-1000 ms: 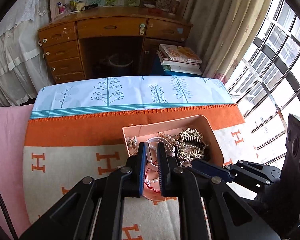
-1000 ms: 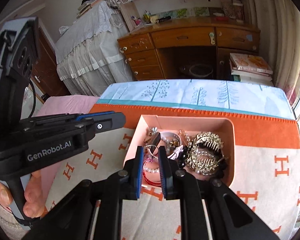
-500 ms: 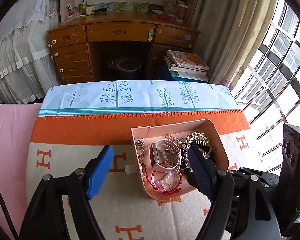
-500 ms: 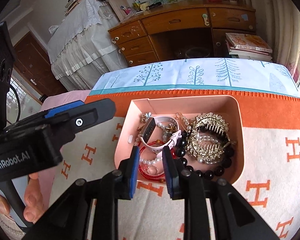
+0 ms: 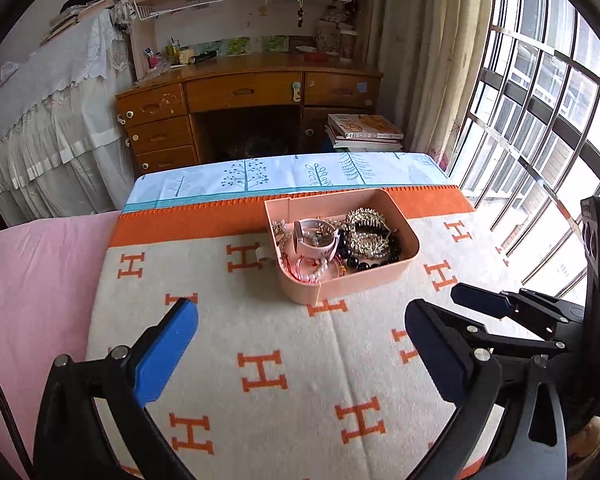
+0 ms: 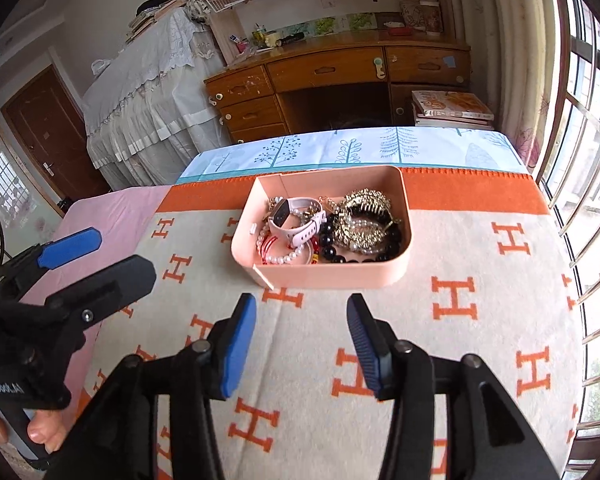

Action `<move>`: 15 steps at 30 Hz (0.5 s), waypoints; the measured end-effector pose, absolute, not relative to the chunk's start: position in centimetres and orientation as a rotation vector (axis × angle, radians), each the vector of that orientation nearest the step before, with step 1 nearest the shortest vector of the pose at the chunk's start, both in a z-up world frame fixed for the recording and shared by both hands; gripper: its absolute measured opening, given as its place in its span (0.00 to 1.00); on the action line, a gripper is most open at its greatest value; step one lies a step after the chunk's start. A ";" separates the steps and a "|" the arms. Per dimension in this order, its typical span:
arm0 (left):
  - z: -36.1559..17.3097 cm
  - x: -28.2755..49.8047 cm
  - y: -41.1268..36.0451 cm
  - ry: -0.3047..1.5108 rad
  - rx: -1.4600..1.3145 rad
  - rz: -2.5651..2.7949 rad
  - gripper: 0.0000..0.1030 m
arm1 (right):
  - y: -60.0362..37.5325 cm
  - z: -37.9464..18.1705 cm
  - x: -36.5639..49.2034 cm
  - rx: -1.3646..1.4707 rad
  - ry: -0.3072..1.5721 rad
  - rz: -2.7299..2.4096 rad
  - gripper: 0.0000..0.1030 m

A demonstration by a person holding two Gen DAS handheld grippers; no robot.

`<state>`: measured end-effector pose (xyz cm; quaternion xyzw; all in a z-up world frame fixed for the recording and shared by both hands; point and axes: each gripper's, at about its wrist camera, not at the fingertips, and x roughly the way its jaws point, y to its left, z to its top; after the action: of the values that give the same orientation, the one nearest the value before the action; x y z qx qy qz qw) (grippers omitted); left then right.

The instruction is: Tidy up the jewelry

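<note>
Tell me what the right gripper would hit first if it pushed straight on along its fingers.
Probably the cream blanket with orange H letters, just short of the pink plastic jewelry tray. The right gripper points down at bare fabric, jaws opening and empty; depth is unclear, so it might meet the tray's near wall.

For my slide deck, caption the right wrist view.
Right gripper opening, empty, before a pink tray of jewelry.

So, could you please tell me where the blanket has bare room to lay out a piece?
Free: the blanket between the pink box and the right gripper, and the stretch right of the box toward the window. Left of it, the left gripper hovers. Crowded: inside the box, heaped with jewelry.
</note>
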<state>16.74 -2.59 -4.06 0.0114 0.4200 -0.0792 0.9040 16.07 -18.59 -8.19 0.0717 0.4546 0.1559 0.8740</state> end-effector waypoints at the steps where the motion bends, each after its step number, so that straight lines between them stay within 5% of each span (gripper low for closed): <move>1: -4.2 15.5 -2.5 0.871 0.026 -0.150 0.99 | -18.8 -8.2 15.0 0.152 0.948 0.321 0.50; 15: -2.9 3.1 -0.5 0.808 -0.036 -0.037 0.99 | -19.1 -5.9 2.9 0.137 0.892 0.223 0.73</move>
<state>3.06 -0.49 -2.88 -0.0175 0.3930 -0.0180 0.9192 2.94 -19.14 -5.86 0.0663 0.4300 0.1076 0.8940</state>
